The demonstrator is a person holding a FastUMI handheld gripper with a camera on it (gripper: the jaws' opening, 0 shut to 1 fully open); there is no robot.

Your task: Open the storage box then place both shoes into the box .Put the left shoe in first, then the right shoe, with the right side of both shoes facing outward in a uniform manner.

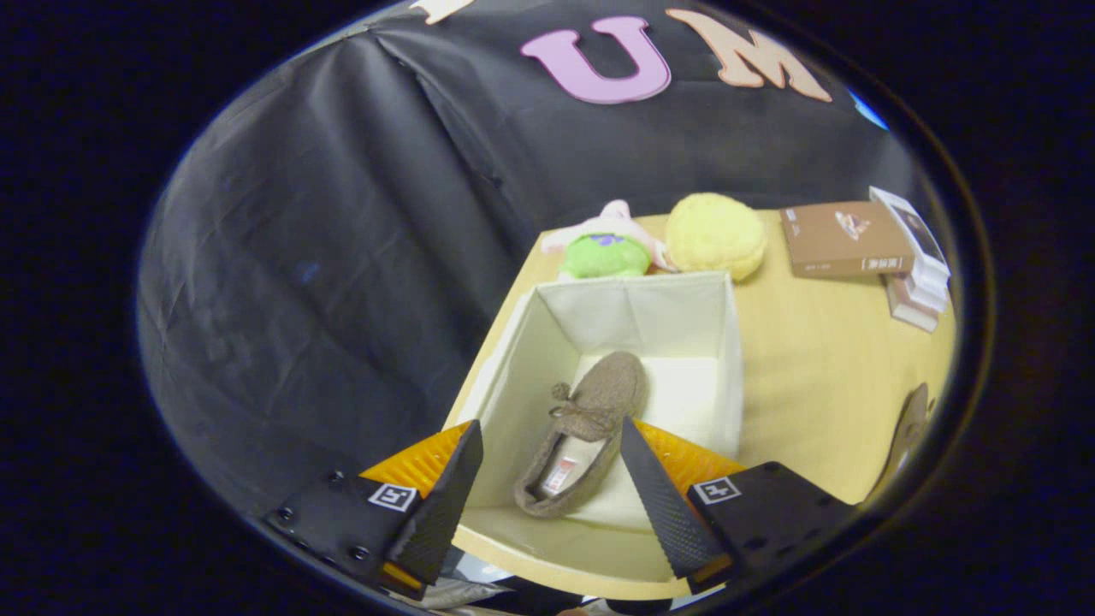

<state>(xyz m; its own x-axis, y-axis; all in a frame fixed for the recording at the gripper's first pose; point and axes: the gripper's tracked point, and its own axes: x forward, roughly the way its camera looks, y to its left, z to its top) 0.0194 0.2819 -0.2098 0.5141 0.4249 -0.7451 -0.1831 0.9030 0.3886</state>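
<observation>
Hovering over the open storage box [723, 342] on the table [813, 385], the claw [547, 466] gapes empty, its fingers flanking the brown shoe [590, 419] lying inside, toe toward 12 o'clock, another shoe [908, 428] at 3 o'clock.

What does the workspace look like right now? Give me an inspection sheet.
Surface: pale wooden table.
Job's things: open storage box holding one brown shoe; a brown shape at the table's edge, possibly the second shoe.
Clutter: green plush toy, yellow plush, stack of books beyond the box.
Grippers: tongs open above the box, holding nothing.
Cables: nothing seen.
Surroundings: black cloth wall.
</observation>
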